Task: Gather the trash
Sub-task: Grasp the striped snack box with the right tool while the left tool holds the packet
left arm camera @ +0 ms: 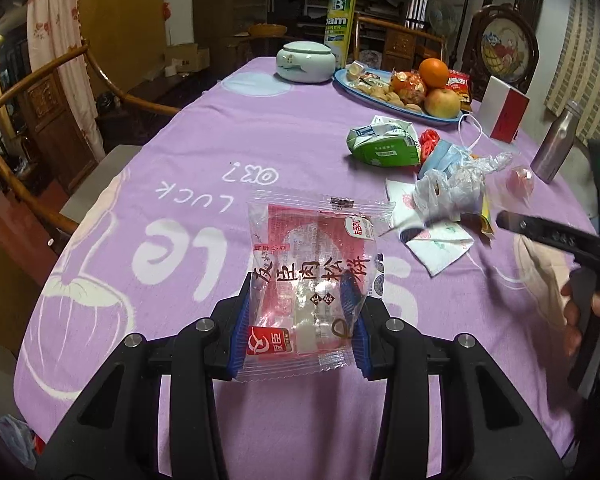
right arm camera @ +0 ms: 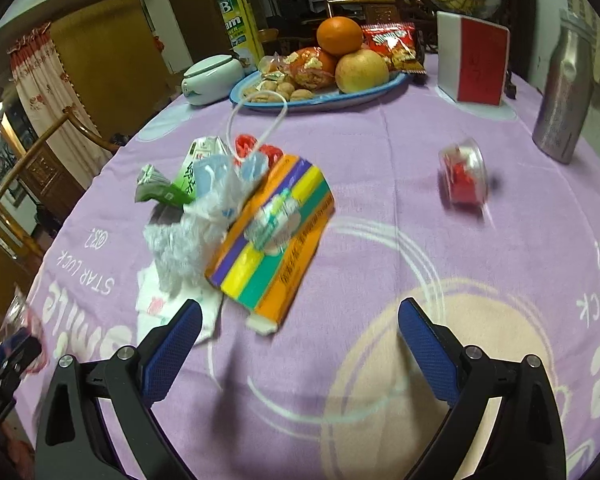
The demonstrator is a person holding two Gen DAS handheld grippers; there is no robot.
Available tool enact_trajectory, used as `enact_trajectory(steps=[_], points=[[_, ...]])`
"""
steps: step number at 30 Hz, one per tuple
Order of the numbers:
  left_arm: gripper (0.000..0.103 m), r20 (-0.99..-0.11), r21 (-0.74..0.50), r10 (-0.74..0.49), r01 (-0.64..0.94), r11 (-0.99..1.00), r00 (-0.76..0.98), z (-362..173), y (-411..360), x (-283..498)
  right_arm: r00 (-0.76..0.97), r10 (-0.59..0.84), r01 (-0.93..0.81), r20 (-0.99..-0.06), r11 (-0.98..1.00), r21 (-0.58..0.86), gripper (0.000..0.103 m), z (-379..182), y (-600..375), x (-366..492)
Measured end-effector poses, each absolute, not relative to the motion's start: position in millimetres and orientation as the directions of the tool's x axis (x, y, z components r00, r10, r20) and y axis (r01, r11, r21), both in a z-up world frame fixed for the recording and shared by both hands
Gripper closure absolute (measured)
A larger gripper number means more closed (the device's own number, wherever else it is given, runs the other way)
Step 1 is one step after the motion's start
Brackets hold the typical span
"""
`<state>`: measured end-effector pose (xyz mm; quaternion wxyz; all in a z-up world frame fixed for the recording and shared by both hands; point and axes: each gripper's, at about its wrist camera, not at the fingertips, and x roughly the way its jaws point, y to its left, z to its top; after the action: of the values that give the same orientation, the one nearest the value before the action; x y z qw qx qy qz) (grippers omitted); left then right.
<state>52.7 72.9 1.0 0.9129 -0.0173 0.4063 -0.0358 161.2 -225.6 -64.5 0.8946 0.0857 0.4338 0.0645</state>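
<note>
Pinched between the left gripper's [left arm camera: 300,320] blue pads, the clear red-printed snack wrapper [left arm camera: 312,276] should travel without extra squeeze (thin film slips easily), while the right gripper [right arm camera: 300,340] hangs spread just short of the striped orange carton [right arm camera: 272,236].

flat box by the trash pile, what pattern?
The box has orange, purple, yellow and green stripes. Clearest in the right wrist view.

Trash heap [right arm camera: 228,216] mid-table; fruit tray [right arm camera: 320,100] behind it, jar [right arm camera: 210,78] left of tray, bottle [right arm camera: 564,92] far right.
</note>
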Motion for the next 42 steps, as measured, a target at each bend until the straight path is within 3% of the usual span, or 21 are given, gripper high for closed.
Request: enact_trajectory(steps=[12,20,22,24,26,27,30,42], points=[[0.061,-0.754,-0.105,-0.096,0.026,0.994,0.649,-9.7,93.5,42.1,0.563,0.149,-0.06,-0.813,0.988,0.14,0.019,-72.7,-196.7,201.2],[0.061,-0.759,-0.127,-0.112,0.023,0.992,0.642,-11.5,94.0,41.7,0.538,0.159,-0.083,-0.828,0.987,0.136,0.02,-75.5,-178.2,224.3],[0.061,-0.762,-0.139,-0.122,0.024,0.99,0.636,-12.8,93.8,41.4,0.519,0.193,-0.104,-0.833,0.981,0.163,0.032,-78.9,-173.3,225.7],[0.061,-0.763,-0.144,-0.128,0.027,0.989,0.634,-14.1,93.9,41.1,0.525,0.196,-0.105,-0.828,0.981,0.165,0.06,-78.7,-172.1,224.6],[0.061,-0.766,-0.148,-0.132,0.027,0.989,0.629,-16.3,94.8,40.2,0.505,0.244,-0.122,-0.828,0.97,0.212,0.081,-78.4,-173.3,222.8],[0.061,-0.767,-0.15,-0.133,0.027,0.988,0.628,-16.9,95.6,40.3,0.496,0.263,-0.126,-0.828,0.965,0.231,0.085,-77.8,-174.4,220.8],[0.061,-0.766,-0.154,-0.134,0.022,0.988,0.629,-17.7,98.9,39.9,0.501,0.248,-0.132,-0.829,0.969,0.211,0.092,-73.0,-176.5,209.1],[0.061,-0.752,-0.18,-0.161,0.035,0.983,0.639,-15.6,101.1,35.3,0.53,0.301,-0.151,-0.793,0.953,0.261,0.093,-51.1,-218.7,129.7]])
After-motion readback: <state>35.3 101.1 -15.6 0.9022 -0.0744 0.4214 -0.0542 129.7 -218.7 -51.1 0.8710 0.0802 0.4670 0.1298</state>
